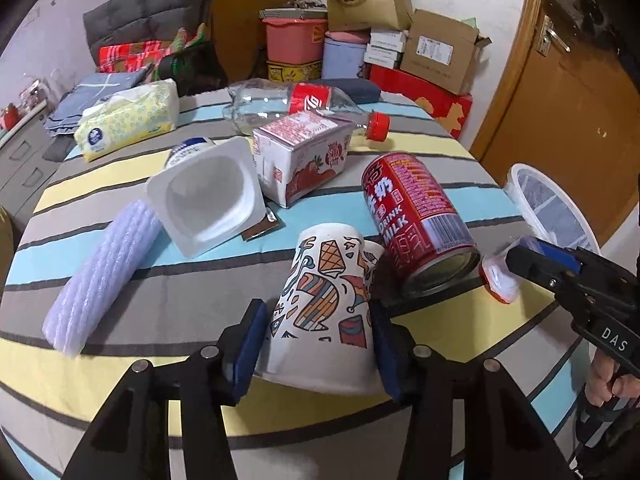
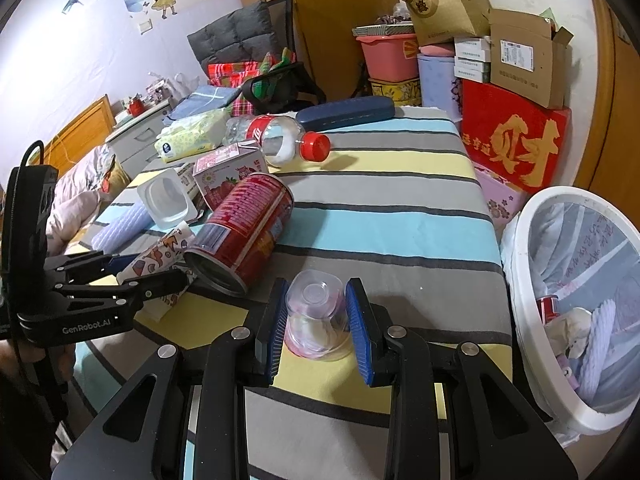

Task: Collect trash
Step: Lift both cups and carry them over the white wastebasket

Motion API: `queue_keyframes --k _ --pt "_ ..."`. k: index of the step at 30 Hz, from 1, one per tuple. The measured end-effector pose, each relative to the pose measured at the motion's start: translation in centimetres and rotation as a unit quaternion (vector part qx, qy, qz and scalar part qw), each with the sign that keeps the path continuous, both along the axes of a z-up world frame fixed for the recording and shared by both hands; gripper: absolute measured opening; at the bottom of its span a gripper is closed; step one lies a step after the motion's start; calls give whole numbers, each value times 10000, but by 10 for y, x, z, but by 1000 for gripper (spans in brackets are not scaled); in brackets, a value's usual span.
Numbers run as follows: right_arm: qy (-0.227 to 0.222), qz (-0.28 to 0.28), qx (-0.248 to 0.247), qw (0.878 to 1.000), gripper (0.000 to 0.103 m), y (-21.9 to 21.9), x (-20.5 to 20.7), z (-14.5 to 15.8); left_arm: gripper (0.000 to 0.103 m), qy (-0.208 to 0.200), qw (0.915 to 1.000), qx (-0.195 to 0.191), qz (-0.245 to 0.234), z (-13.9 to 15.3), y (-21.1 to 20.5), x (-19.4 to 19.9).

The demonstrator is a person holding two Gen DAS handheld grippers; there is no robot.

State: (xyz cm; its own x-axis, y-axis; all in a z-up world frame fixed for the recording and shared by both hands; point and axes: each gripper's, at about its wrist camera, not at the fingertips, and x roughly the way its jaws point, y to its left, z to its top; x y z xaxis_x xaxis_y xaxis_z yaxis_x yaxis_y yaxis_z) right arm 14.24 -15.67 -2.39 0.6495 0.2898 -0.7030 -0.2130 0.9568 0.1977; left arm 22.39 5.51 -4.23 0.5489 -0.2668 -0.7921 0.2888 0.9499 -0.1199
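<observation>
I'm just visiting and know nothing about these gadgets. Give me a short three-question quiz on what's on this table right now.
1. True or false: the red milk can stands upright.
2. What sits between the fingers of the right gripper?
A. bottle cap
B. small clear plastic cup
C. tissue pack
3. Fill in: the left gripper has its fingers on either side of a patterned paper ____.

Key:
1. False, it lies on its side on the striped tablecloth.
2. B
3. cup

Glossy metal can [image 1: 416, 224], matt paper cup [image 1: 320, 312]
</observation>
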Motion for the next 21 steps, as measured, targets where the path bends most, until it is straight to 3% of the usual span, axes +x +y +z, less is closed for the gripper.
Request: queue_keyframes --k 21 --pt "-413 -173 91 9990 31 -14 -16 26 51 -711 9974 -123 -50 65 -20 -47"
